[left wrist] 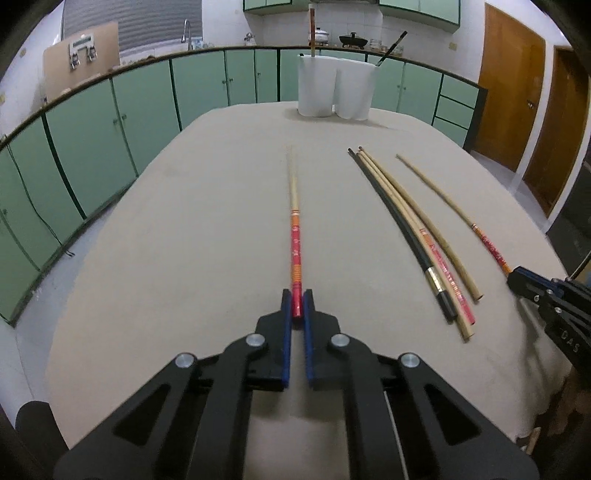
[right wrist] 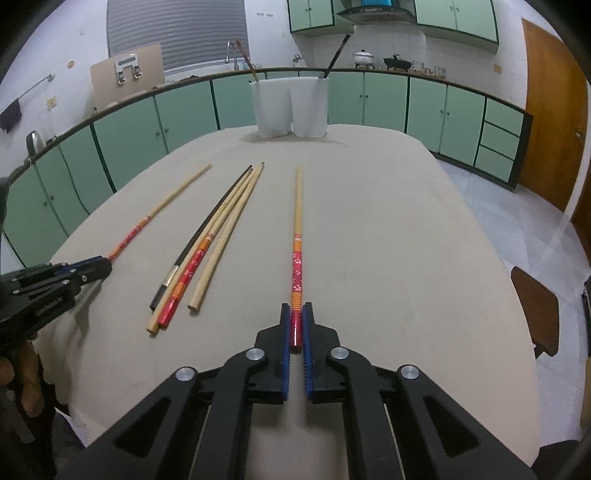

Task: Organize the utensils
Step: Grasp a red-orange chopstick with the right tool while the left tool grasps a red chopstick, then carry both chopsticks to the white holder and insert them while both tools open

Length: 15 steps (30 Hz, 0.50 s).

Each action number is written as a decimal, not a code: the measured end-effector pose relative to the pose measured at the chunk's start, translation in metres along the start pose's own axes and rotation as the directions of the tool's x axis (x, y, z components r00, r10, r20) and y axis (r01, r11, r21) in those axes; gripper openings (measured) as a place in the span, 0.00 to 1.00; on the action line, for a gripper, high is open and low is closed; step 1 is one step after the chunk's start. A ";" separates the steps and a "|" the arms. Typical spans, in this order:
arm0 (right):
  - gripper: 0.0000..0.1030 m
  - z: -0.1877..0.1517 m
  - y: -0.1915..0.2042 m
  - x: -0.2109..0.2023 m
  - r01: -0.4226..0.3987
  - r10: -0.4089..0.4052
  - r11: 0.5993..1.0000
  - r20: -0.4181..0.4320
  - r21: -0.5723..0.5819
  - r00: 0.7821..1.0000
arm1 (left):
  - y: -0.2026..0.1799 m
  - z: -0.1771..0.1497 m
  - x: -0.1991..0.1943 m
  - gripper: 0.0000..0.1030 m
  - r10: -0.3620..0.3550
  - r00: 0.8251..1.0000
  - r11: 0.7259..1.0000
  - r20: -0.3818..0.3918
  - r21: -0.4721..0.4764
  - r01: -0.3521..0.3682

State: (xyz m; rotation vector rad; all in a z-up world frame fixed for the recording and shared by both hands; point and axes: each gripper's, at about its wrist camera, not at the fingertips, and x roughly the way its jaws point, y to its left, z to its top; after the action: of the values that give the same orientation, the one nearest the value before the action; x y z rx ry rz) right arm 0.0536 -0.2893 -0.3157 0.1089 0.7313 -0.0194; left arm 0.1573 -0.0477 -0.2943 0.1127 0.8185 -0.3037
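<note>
On the left, our left gripper (left wrist: 296, 304) is clamped on the red end of one chopstick (left wrist: 294, 206). The pale thin tip points away from us, toward the white holder (left wrist: 334, 86) at the far end of the surface (left wrist: 184, 240).

In the middle lies a little bundle of four chopsticks (right wrist: 207, 251), flat on the surface and touching each other. One is black (right wrist: 210, 221), one has a red patterned handle (right wrist: 184, 277), and two are plain wood. No gripper is on them.

On the right, our right gripper (right wrist: 296, 323) is pinched shut on the red end of another chopstick (right wrist: 297, 229). It points at the holder too.

The holder has two white cups side by side. The left cup has a red-handled chopstick (left wrist: 312, 31) standing in it. The right cup has a black one (left wrist: 393, 46). So we think the sorting has started, with most sticks left to go.

We think these sticks are very light and stiff. They look thin and smooth, so they may roll or slip and swing in the gripper. The thick painted end seems the best place to hold, because it is wider than the tip. Held at one end, the long tip may wobble, so we would move slowly and aim the tip into the cup.
</note>
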 end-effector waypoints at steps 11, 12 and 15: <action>0.06 0.068 0.004 -0.067 -0.022 0.022 1.000 0.101 -0.004 0.995 | 0.010 0.056 -0.064 0.05 -0.045 0.999 0.998 0.025 -0.030 0.046; 0.06 0.077 0.004 -0.071 -0.024 0.025 1.000 0.104 -0.010 0.994 | 0.012 0.063 -0.068 0.05 -0.056 0.998 0.998 0.027 -0.033 0.056; 0.06 0.111 0.001 -0.075 -0.034 0.036 0.999 0.088 -0.032 0.995 | 0.015 0.083 -0.076 0.05 -0.069 0.997 0.997 0.030 -0.021 0.070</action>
State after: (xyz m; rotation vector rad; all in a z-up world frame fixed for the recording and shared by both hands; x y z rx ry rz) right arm 0.0714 -0.3015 -0.1832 0.0907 0.6411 0.0204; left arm 0.1710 -0.0346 -0.1826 0.0594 0.7980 -0.3612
